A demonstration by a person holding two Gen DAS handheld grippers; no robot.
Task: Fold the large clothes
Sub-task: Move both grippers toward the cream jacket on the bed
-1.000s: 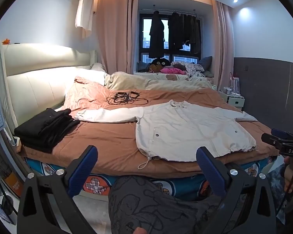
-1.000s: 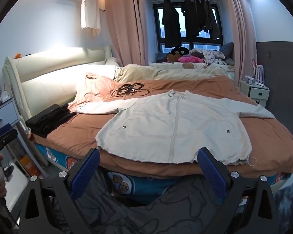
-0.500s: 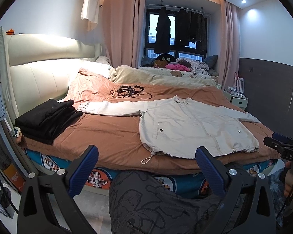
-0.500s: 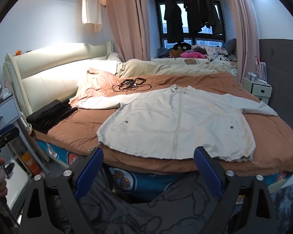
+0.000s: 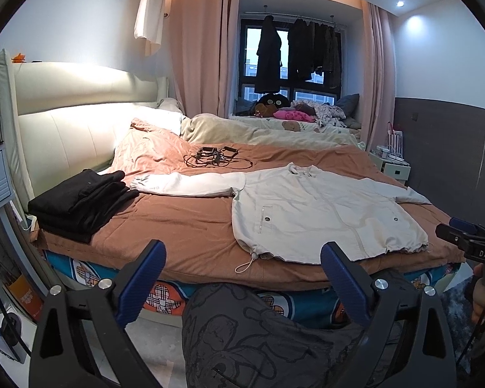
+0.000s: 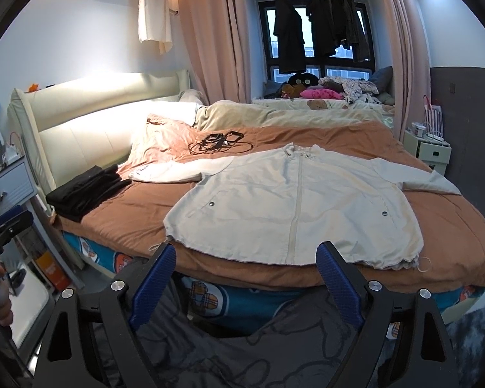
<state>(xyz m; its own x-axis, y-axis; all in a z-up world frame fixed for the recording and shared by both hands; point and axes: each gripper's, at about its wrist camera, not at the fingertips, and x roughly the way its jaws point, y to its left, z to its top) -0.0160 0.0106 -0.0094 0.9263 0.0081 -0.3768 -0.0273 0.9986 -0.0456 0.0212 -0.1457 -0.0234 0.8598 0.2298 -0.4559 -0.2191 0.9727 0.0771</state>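
Note:
A cream zip jacket (image 5: 313,210) lies flat, front up, on the brown bedspread (image 5: 184,226), sleeves spread out to both sides; it also shows in the right wrist view (image 6: 291,200). My left gripper (image 5: 242,278) is open and empty, held off the near edge of the bed, left of the jacket's hem. My right gripper (image 6: 245,274) is open and empty, just short of the hem's middle. Each gripper shows at the edge of the other's view.
A stack of folded black clothes (image 5: 80,203) sits at the bed's left corner. Black cables (image 5: 216,156) lie beyond the jacket's collar. A padded headboard (image 5: 64,129) is on the left, a nightstand (image 6: 430,152) at the right. The person's patterned trousers (image 5: 258,339) fill the foreground.
Both grippers have risen and come slightly closer to the bed's near edge. The jacket has not moved. Both stay open.

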